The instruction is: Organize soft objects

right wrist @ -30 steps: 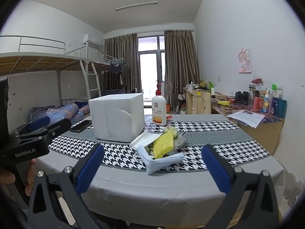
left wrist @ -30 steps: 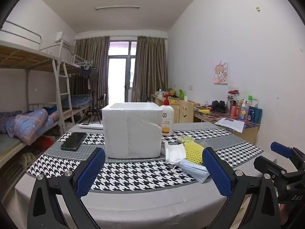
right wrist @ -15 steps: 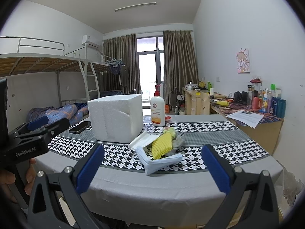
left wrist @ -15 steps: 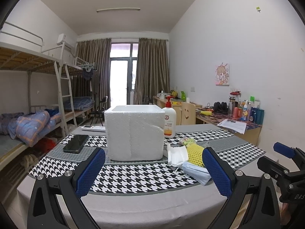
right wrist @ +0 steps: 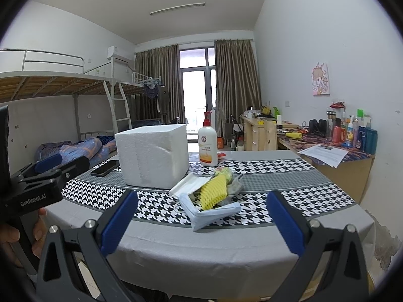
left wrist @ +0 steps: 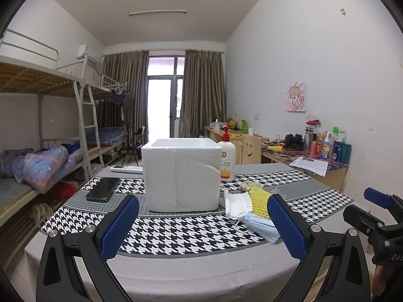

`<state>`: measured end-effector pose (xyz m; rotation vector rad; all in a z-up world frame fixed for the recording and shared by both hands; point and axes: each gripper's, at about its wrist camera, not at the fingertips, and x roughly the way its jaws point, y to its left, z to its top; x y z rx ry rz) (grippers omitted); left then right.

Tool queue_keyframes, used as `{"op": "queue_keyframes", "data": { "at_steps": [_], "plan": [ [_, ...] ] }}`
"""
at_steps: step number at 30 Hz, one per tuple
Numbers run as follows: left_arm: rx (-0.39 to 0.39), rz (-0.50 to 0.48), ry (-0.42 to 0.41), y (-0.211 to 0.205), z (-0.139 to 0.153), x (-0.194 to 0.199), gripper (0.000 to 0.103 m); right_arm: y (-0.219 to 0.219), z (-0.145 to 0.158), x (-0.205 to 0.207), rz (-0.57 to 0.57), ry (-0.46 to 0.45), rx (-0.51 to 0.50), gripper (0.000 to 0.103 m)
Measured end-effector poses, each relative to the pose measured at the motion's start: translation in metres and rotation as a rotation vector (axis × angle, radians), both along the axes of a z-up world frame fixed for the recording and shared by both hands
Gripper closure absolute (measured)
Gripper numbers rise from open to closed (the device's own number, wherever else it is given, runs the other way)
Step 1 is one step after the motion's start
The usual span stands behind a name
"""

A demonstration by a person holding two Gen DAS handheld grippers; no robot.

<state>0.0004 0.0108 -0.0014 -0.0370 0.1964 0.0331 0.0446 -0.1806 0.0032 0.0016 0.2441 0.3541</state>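
A white foam box [left wrist: 180, 173] [right wrist: 153, 157] stands open-topped on the houndstooth table runner. To its right lies a heap of soft things: a white mask [left wrist: 236, 205] [right wrist: 187, 185], a yellow foam net [left wrist: 259, 201] [right wrist: 212, 191], a blue mask [left wrist: 260, 229] [right wrist: 214, 214] and a small greenish bundle [left wrist: 249, 185] [right wrist: 224, 172]. My left gripper [left wrist: 201, 222] is open before the box, short of the table's near edge, nothing between its fingers. My right gripper [right wrist: 201, 221] is open too, facing the heap from off the table edge.
A lotion pump bottle [left wrist: 227, 158] [right wrist: 207, 144] stands behind the box. A black phone [left wrist: 103, 192] and a white remote [left wrist: 126, 168] lie at the left. Bunk beds [left wrist: 37, 136] line the left wall; a cluttered desk [left wrist: 312, 151] stands at the right.
Both grippers have drifted slightly back and up, so the box and heap look a little smaller and lower. Nothing on the table has moved.
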Motion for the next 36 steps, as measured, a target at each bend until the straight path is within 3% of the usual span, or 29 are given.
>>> {"op": "queue_keyframes", "data": {
  "at_steps": [36],
  "plan": [
    [-0.009, -0.026, 0.046, 0.002, 0.0, 0.037, 0.001, 0.005, -0.001, 0.03, -0.018, 0.047, -0.011, 0.0]
  ]
}}
